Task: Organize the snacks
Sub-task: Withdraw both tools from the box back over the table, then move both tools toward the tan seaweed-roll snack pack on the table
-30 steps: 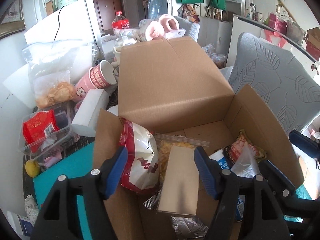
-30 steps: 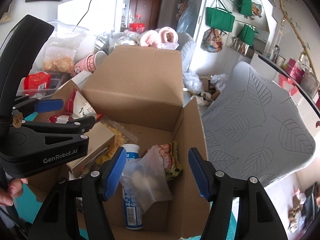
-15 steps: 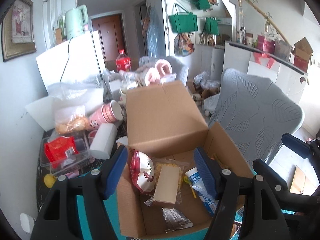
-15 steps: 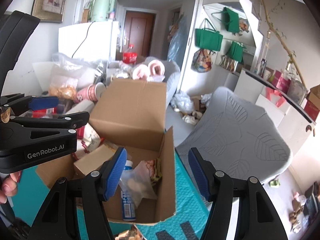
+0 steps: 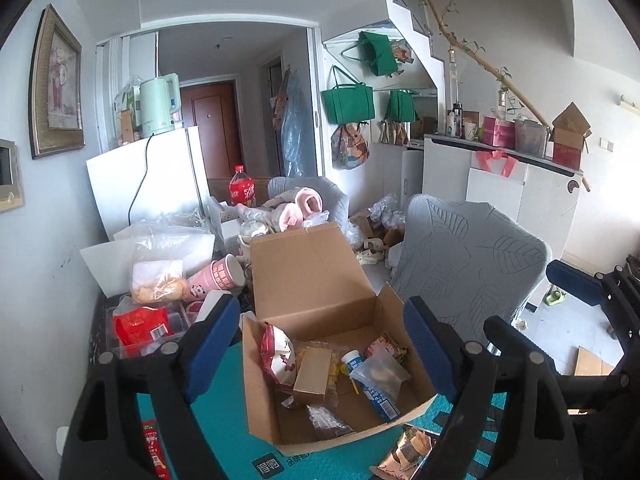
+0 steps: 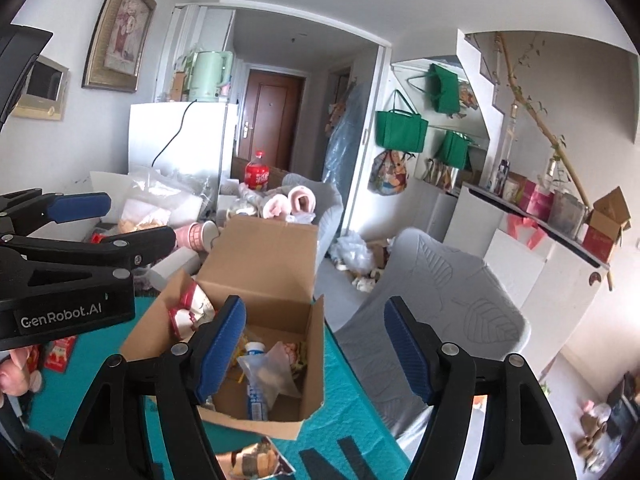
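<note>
An open cardboard box stands on the teal mat. It holds a red-and-white bag, a small tan carton, a blue-and-white tube, a clear bag and a dark packet. My left gripper hangs above and in front of the box, jaws opening with nothing between them. My right gripper hovers beside it over the box, also opening with nothing between its jaws. One loose snack packet lies on the mat before the box.
A grey leaf-patterned chair stands right of the box. Left of it are a clear container with a red packet, pink cups and plastic bags. Another red packet lies at the mat's near left.
Both grippers have risen and drawn back from inside the box, so the whole box and room show. Both pairs of jaws stand wider apart than before.
</note>
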`<state>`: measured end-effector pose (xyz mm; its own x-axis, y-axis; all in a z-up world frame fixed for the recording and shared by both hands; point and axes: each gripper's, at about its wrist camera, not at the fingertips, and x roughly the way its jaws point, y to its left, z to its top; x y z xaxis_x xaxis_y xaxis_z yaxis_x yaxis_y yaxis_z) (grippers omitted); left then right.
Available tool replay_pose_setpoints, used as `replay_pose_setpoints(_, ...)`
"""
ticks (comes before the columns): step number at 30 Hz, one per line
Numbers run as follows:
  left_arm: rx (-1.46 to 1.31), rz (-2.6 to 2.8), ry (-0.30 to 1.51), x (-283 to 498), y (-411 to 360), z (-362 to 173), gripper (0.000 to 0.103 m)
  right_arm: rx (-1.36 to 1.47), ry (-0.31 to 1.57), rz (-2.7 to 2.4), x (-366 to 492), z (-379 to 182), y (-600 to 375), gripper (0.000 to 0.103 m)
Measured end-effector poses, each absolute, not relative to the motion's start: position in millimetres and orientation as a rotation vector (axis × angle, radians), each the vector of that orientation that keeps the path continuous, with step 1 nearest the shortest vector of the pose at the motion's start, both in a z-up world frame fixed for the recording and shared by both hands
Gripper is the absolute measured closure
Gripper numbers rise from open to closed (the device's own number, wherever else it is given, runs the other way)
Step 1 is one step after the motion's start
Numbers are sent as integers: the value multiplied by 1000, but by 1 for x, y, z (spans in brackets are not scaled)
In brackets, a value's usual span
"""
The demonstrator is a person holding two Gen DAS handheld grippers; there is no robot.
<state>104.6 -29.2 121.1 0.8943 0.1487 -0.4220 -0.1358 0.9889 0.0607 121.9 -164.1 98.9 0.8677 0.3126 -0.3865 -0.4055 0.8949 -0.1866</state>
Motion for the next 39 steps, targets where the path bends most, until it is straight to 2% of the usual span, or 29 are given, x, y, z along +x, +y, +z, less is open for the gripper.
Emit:
replay_pose_setpoints(11, 23, 110, 423, 52, -39, 113, 14, -254, 312, 377, 70, 102, -184, 21)
replay_pose_setpoints(18, 9, 98, 434, 30, -49, 91, 14, -240, 315, 370, 47, 88, -201, 21)
replay_pose_setpoints(39, -62, 55, 704, 37, -70, -27, 14, -191, 570, 399, 48, -21, -233, 21)
